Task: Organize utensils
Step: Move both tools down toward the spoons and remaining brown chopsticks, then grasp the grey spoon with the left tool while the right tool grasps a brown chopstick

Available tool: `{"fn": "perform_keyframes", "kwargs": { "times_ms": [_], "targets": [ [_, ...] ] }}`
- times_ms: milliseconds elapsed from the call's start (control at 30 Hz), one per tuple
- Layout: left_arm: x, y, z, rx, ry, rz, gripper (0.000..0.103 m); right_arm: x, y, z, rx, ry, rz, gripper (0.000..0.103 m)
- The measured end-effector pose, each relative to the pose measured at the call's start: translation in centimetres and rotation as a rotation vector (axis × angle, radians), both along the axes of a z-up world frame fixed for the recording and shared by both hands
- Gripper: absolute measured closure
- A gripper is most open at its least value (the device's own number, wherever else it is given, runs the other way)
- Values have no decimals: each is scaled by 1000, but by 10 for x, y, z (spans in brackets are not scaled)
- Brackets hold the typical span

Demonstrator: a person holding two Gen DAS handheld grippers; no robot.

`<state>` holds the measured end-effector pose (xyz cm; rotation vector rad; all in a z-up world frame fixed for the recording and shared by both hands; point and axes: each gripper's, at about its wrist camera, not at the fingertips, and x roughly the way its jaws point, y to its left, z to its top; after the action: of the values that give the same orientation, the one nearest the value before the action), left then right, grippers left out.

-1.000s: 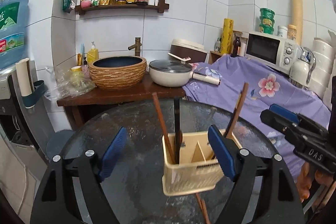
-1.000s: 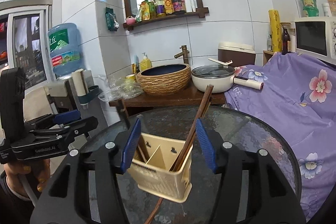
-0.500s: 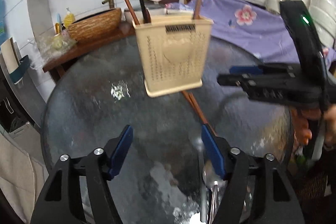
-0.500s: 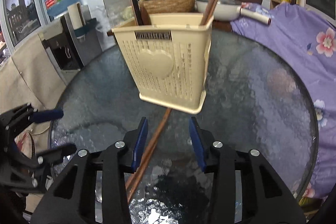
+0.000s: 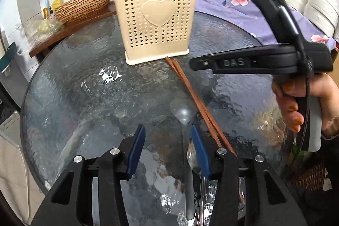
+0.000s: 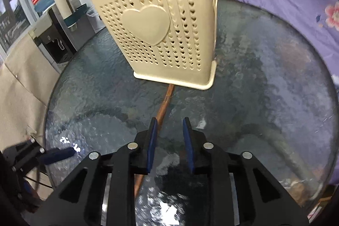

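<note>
1. Fingers on the left gripper [image 5: 168, 147] spread wide, empty; the right gripper [image 6: 170, 139] gapes narrower, empty.
2. Chopsticks [image 5: 197, 103] lie at one o'clock, spoons [image 5: 184, 118] alongside.
3. Utensil holder [image 5: 155, 20] stands at twelve on the round glass worktop [image 5: 84, 88], bare glass left.

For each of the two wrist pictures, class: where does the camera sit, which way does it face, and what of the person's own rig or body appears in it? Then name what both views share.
Left wrist: sits behind the left gripper, facing down across the glass table to the cream utensil holder; the right gripper's side and the holding hand show.
Right wrist: sits behind the right gripper, facing the holder from its right; the left gripper shows lower left.
Shared: holder, table, wooden chopsticks.
</note>
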<state>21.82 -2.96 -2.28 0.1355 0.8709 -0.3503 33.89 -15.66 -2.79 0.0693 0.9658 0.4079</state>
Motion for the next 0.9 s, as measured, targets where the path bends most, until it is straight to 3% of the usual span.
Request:
{"fn": "perform_keyframes", "kwargs": {
  "times_ms": [633, 700, 900],
  "targets": [
    [8, -14, -7, 16, 24, -53, 58, 26, 32, -10, -7, 46, -25, 84],
    [8, -10, -7, 11, 27, -44, 58, 28, 36, -12, -11, 47, -22, 92],
    [10, -4, -8, 5, 34, -33, 58, 28, 30, -12, -10, 40, -23, 92]
  ]
}}
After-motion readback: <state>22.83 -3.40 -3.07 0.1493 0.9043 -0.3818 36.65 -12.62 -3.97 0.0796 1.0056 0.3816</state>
